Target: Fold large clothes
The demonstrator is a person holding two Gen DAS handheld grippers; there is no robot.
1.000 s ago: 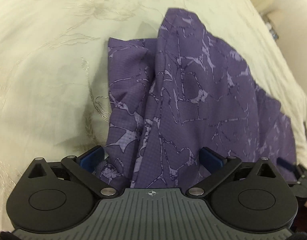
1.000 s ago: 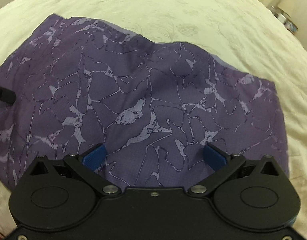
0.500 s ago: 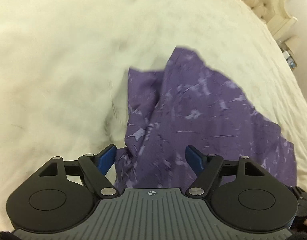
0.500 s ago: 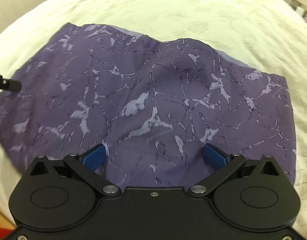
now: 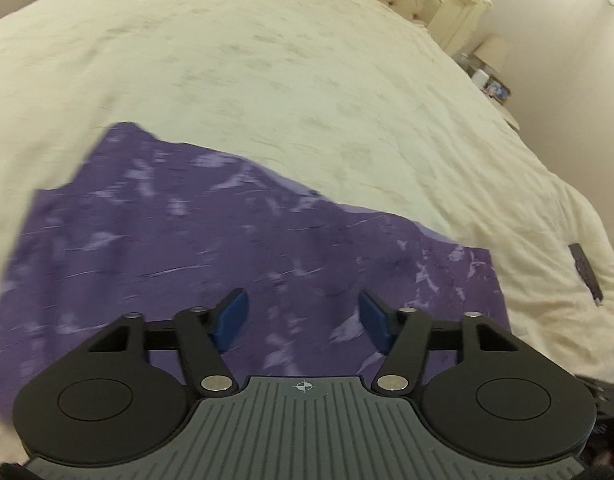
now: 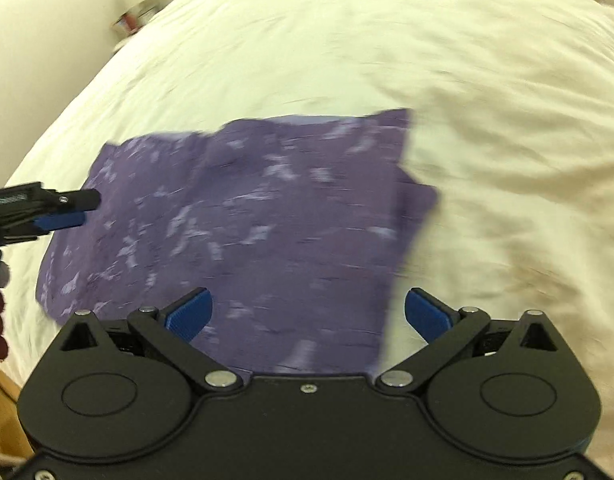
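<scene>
The purple patterned cloth (image 5: 235, 264) lies folded near the cream bed (image 5: 267, 80) edge. Left hand-held gripper (image 5: 303, 322) has just been closing, half open and empty; right hand-held gripper (image 6: 307, 316) wide open, empty. Next, grip an edge squarely.

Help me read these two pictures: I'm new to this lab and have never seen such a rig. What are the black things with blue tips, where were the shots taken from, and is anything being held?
There is no robot here. A person holds a two-finger tool in each hand, and each tool carries a wide-angle camera that looks out along its fingers. One picture comes from the left tool, the other from the right tool; the black arms with blue pads at the bottom of each are that tool's own fingers. In the right view, the left tool also pokes in at the left edge. Below lies a purple patterned garment, partly folded, on a cream bedspread. The job is folding it. Nothing is held: both tools hang above the cloth with a gap between their pads. The left one's jaws have just been closing, with nothing between them.
</scene>
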